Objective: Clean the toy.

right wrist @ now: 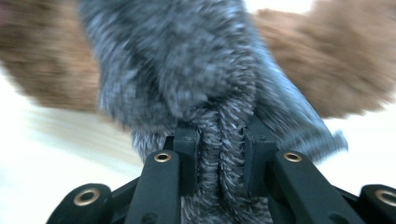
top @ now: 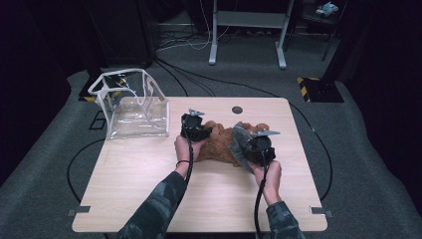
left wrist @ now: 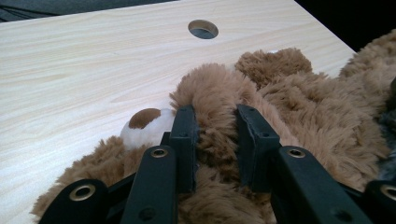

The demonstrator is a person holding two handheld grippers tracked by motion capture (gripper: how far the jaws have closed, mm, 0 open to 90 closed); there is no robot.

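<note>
Fluffy brown plush bear [right wrist: 345, 70] and grey knitted fabric [right wrist: 187, 70] motion-blurred in the right gripper view, bear's face [left wrist: 144, 123] half hidden behind a jaw

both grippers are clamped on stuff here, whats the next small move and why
Probably draw the right gripper and its grey knitted garment a little further over the brown teddy bear. The right jaws are shut on a fold of the grey knit, which lies against the bear's fur, while the left gripper pinches a tuft of fur and seems to pin the bear on the table.

Shaggy plush bear [left wrist: 289, 93] (pale matt-wood table [top: 149, 174])
</note>
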